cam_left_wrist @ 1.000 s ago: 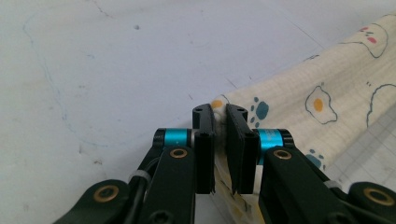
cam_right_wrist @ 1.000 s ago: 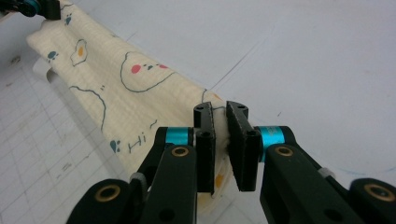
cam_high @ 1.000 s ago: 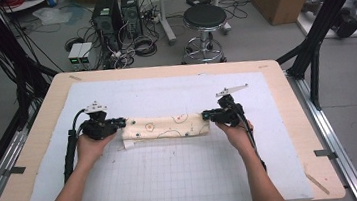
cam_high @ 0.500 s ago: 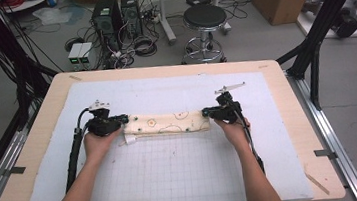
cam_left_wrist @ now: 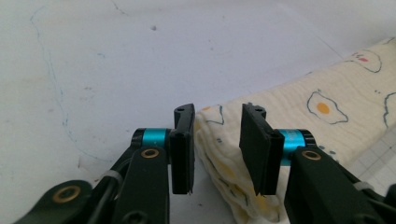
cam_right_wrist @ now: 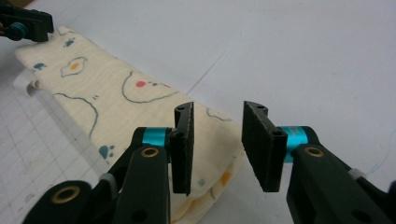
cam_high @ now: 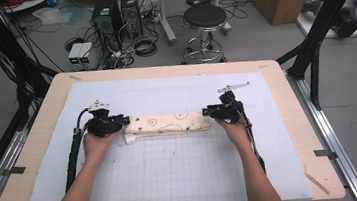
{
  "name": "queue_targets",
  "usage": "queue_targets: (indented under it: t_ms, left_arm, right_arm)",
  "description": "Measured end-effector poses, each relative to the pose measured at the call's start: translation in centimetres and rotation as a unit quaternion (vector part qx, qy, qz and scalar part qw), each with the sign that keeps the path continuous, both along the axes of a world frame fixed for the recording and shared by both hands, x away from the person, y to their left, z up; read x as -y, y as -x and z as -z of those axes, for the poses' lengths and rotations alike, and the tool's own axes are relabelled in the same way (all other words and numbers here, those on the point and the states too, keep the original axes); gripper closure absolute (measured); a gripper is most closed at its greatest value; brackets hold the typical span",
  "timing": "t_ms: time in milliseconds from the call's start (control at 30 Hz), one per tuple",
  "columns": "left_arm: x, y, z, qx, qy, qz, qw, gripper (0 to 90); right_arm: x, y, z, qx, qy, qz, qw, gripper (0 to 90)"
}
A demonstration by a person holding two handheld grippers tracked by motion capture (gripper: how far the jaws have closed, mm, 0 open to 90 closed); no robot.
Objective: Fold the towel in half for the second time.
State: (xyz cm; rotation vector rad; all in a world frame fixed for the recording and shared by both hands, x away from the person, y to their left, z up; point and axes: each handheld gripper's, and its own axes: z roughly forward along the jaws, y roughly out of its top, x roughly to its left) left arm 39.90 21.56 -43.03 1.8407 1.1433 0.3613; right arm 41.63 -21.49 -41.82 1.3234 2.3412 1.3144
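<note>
Folded cream cloth (cam_high: 168,124) with fried-egg and paw prints lies flat as a long narrow strip across the middle of the white mat (cam_high: 174,176), its length running from one gripper to the other. Left gripper (cam_high: 124,121) sits at the cloth's left end; in the left gripper view its jaws have just been opening and now stand part-way apart, pads off the fabric. The folded corner of the cloth (cam_left_wrist: 219,140) lies between and just below the fingers (cam_left_wrist: 183,149), its stacked layers visible at the edge, nothing gripped. Right gripper (cam_high: 210,111) sits at the cloth's right end; its jaws have likewise just been opening and stand at a similar moderate gap. In the right gripper view the cloth's end (cam_right_wrist: 212,140) lies under and just behind the near finger (cam_right_wrist: 182,147), the far finger over bare mat; no pad presses on it. A small white tag (cam_high: 130,139) projects from the cloth's near edge, close to the left fingers. Both hands rest low on the mat behind their grippers.
</note>
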Motion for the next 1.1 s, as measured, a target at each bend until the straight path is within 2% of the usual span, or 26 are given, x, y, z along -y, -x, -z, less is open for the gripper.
queue_targets:
  t_ms: [200,533,800,967,1100]
  left_arm:
    - [-0.3,0.4,-0.6,0.006,0.003,0.010,0.9999,61.0]
    - [-0.8,1.0,-1.5,0.018,-0.009,0.024,0.9995,57.1]
    - [-0.7,1.3,-1.8,0.020,-0.001,0.034,0.9992,54.7]
    - [-0.6,1.5,-2.0,0.021,0.001,0.041,0.9989,49.7]
    - [-0.6,1.7,-2.2,0.024,0.002,0.044,0.9987,48.1]
  right_arm:
    - [0.0,0.5,-0.7,0.013,-0.003,-0.002,0.9999,53.9]
    - [-0.4,1.0,-1.2,0.026,-0.001,-0.009,0.9996,43.0]
    - [-0.2,1.4,-1.7,0.029,-0.011,-0.002,0.9995,34.6]
    - [-0.1,1.7,-2.0,0.032,-0.018,-0.002,0.9993,30.0]
    - [-0.1,2.0,-2.4,0.036,-0.015,-0.001,0.9993,27.6]
